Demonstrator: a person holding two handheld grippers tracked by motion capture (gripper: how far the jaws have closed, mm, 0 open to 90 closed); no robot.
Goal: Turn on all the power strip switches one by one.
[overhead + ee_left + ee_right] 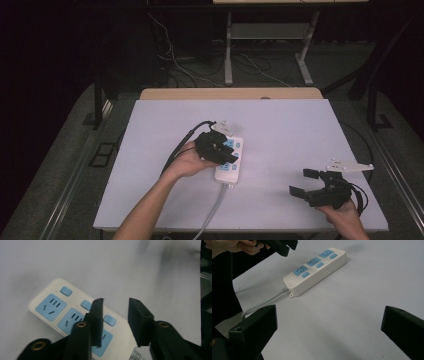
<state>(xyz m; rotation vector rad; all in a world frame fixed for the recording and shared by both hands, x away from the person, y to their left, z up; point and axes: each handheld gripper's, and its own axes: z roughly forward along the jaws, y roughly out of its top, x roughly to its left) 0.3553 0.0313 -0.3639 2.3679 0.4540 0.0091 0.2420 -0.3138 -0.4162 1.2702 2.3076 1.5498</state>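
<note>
Item: power strip [229,159], white with blue sockets and blue rocker switches. It is lying flat near the middle of the desk [280,130], long axis running near to far, grey cord [212,210] trailing off the near edge. Flat and unobstructed, it is offering its switch row upward to whatever is coming from above.

Item: left claw [226,154]. It is hovering over the strip's left side, tilted down at the switches. In the left gripper view, the left claw [115,315] is showing its jaws drawn in to a narrow gap, nothing between them and no pad on the strip; one tip is hanging just above the near switch [110,320]. The narrowed jaws are likely serving as a poking tip for pressing a switch.

Item: right claw [305,182]. It is resting at the near right of the desk, well apart from the strip, jaws spread wide and holding nothing, apparently waiting out of the way. The right gripper view is looking across bare desk toward the strip.
</note>
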